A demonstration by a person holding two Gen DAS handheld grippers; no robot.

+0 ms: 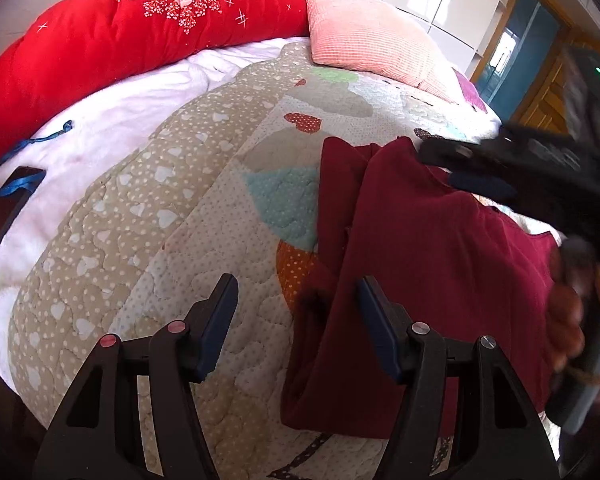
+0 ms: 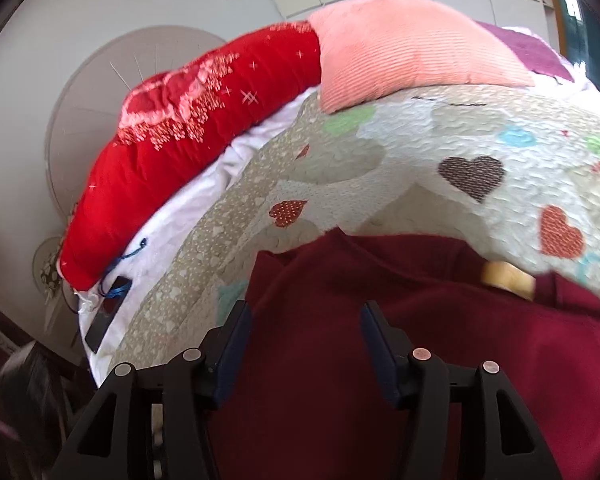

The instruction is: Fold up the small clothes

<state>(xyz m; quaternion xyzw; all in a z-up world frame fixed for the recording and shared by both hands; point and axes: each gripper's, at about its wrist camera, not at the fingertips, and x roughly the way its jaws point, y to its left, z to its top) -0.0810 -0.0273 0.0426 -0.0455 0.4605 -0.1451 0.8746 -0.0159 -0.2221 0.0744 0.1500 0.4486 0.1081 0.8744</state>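
- My left tool [image 1: 296, 322] hangs with its jaws spread apart and nothing between them, over the left edge of the maroon garment [image 1: 432, 264].
- My right tool [image 2: 306, 344] is also spread wide and empty, right above the same maroon garment [image 2: 380, 340].
- The garment lies on the bed's heart-patterned quilt [image 1: 160, 208], with a doubled layer along its left side.
- In the left wrist view, the right tool [image 1: 472, 170] is blurred at the garment's far right corner; I cannot tell whether it touches the cloth.
- Behind sit a red quilt roll [image 1: 112, 40] and a pink pillow [image 1: 364, 36].
- A phone [image 1: 8, 206] with a blue lanyard [image 1: 32, 146] lies on the white sheet [image 1: 112, 112].
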